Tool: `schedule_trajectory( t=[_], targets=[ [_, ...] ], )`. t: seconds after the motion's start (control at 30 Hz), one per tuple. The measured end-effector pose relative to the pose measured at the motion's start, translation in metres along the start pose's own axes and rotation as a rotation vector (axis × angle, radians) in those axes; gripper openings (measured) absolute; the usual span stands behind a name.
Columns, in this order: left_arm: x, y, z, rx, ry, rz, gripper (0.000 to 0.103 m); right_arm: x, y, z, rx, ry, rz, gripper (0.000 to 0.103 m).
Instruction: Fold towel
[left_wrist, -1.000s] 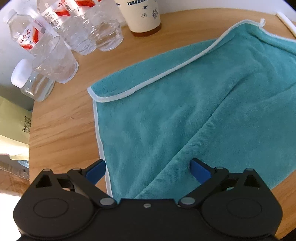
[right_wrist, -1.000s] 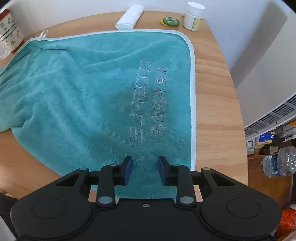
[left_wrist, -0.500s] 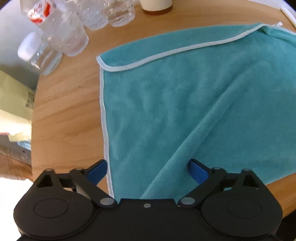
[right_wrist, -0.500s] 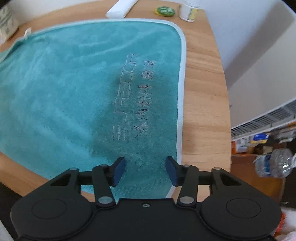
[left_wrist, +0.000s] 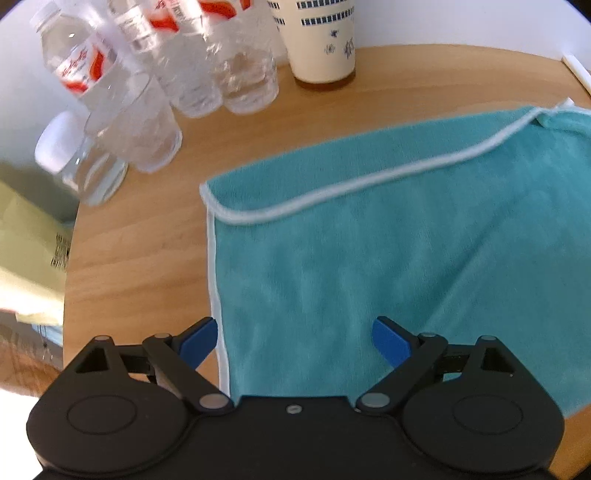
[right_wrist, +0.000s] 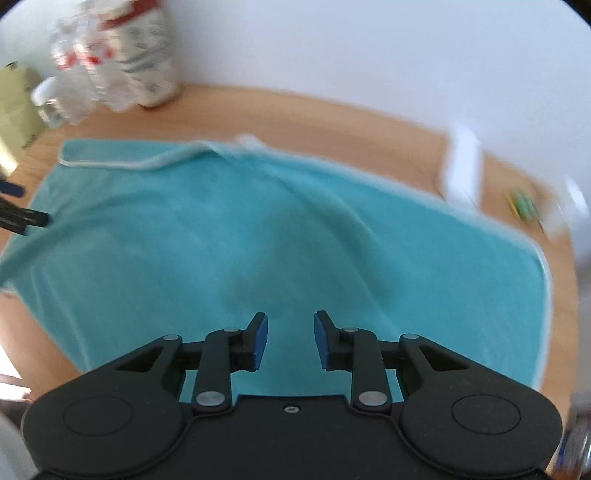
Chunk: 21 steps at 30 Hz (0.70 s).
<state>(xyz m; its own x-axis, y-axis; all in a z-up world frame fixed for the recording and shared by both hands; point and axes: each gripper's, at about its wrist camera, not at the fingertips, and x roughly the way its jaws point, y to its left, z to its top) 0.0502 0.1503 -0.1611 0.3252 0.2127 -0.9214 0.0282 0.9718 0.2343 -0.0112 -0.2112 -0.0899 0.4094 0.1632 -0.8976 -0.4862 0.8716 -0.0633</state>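
The teal towel (left_wrist: 388, 266) lies spread over the round wooden table (left_wrist: 140, 240), not yet folded apart from a strip along its far edge that is turned over, showing the white hem. The left tongs (left_wrist: 295, 334) hover spread wide over the towel's near left part, one blue pad off the hem above bare wood, the other above the cloth, with nothing between them. The right tongs (right_wrist: 290, 338) are also parted and empty, poised over the near middle of the towel (right_wrist: 280, 236); that view is blurred, so whether the pads touch the cloth cannot be told. The likely next step is to pinch the near edge or corners and carry them across. The main risk lies in the grip: with the left tongs straddling the hem, a closing pinch may catch only the thin border, or nothing, and the corner would slip free mid-lift. The right tongs sit inboard of any edge, so closing there would bunch a ridge of cloth and give a crooked fold. The turned-over far strip and the diagonal crease could be trapped inside the fold. A wide sweep to the left could also topple the water bottles (left_wrist: 192, 70) and paper cup (left_wrist: 319, 40) standing just beyond the towel.
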Motion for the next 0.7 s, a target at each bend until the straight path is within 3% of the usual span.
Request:
schedule_trajectory(
  t=[0.2, 0.37, 0.57, 0.63, 0.67, 0.7],
  targets=[
    [0.008, 0.001, 0.004, -0.012, -0.038, -0.024, 0.098, 0.034, 0.076, 0.055, -0.423, -0.062, -0.141, 0.049],
    [0.01, 0.016, -0.011, -0.037, -0.028, -0.078, 0.098, 0.063, 0.125, 0.082, -0.656, -0.078, -0.116, 0.049],
    [0.005, 0.022, -0.031, -0.081, -0.011, -0.068, 0.099, 0.091, 0.16, 0.082, -0.891, -0.046, -0.092, 0.046],
    [0.005, 0.025, -0.036, -0.101, -0.004, -0.072, 0.099, 0.099, 0.167, 0.082, -0.963, -0.025, -0.085, 0.034],
    [0.004, 0.025, -0.037, -0.11, 0.002, -0.076, 0.099, 0.101, 0.168, 0.083, -0.973, -0.02, -0.085, 0.023],
    [0.003, 0.026, -0.04, -0.112, 0.008, -0.082, 0.099, 0.107, 0.168, 0.085, -0.991, -0.002, -0.09, 0.02]
  ],
)
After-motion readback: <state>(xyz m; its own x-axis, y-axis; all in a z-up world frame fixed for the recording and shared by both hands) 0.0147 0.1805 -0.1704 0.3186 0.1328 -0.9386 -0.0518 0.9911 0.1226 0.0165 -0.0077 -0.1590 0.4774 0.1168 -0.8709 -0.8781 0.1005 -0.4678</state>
